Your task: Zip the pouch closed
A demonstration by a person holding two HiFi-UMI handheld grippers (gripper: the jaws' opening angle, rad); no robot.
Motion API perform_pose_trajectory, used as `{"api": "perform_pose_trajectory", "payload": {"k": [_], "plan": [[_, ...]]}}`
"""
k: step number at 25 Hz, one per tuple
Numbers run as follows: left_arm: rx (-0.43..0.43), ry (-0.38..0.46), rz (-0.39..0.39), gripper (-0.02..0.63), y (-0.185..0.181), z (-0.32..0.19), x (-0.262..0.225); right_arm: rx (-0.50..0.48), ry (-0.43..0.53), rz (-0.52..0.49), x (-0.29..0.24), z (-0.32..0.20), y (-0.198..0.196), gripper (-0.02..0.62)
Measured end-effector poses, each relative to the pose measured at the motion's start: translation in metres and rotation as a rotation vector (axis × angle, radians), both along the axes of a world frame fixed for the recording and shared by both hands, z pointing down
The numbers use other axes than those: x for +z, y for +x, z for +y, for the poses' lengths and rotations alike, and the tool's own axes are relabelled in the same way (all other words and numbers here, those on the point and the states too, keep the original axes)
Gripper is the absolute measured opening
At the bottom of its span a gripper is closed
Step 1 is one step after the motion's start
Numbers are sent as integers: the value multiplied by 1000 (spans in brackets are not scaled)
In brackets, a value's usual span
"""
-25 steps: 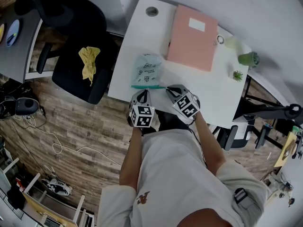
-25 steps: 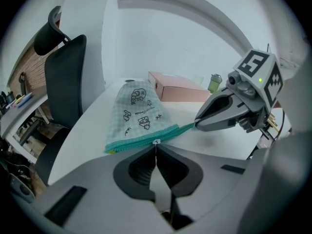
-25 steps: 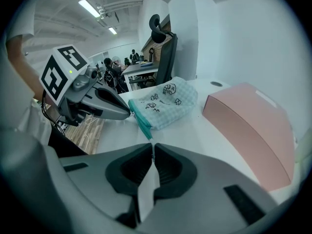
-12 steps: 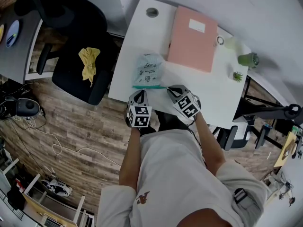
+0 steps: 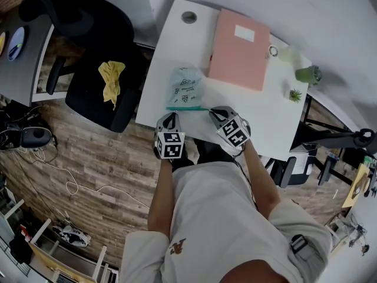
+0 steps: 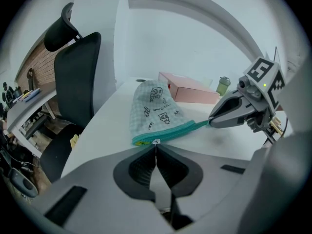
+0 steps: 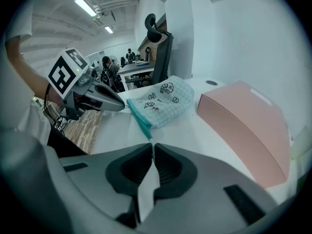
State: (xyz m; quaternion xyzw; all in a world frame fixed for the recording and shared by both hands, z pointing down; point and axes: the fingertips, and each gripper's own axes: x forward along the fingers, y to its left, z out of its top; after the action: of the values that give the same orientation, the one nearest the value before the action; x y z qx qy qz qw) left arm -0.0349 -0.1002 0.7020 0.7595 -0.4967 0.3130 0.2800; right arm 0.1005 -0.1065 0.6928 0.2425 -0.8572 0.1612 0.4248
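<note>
The white surface (image 5: 169,46) carries a closed pink box (image 5: 240,49). The checked pouch (image 5: 185,86) lies just beside that box, to its left in the head view, with its teal mouth on the edge facing the person. The left tongs (image 6: 156,145) are clenched on the small white zip pull (image 6: 156,142), at the end of the mouth farthest from the box. The right tongs (image 7: 153,144) are clenched on the tail of the teal zip band (image 6: 170,131), at the end nearer the box. Between the two, the band reads as one unbroken strip with no gap, so the zipping looks all but done (a last bit at the far corner, where a sliver of yellow shows, may still be open). What is left, by my reading, is to seat the pull fully and let go. Nothing of the box's contents shows. The pouch is slightly puffed, its inside unseen. Beyond the box stands a small green pot (image 5: 309,73), its contents too small to tell.
</note>
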Motion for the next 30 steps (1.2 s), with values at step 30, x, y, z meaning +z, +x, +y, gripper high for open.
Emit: {"api": "perform_pose_trajectory", "payload": {"k": [30], "plan": [[42,41,18,0,-14,0,7,93,47,39,8,3,7,29]]}}
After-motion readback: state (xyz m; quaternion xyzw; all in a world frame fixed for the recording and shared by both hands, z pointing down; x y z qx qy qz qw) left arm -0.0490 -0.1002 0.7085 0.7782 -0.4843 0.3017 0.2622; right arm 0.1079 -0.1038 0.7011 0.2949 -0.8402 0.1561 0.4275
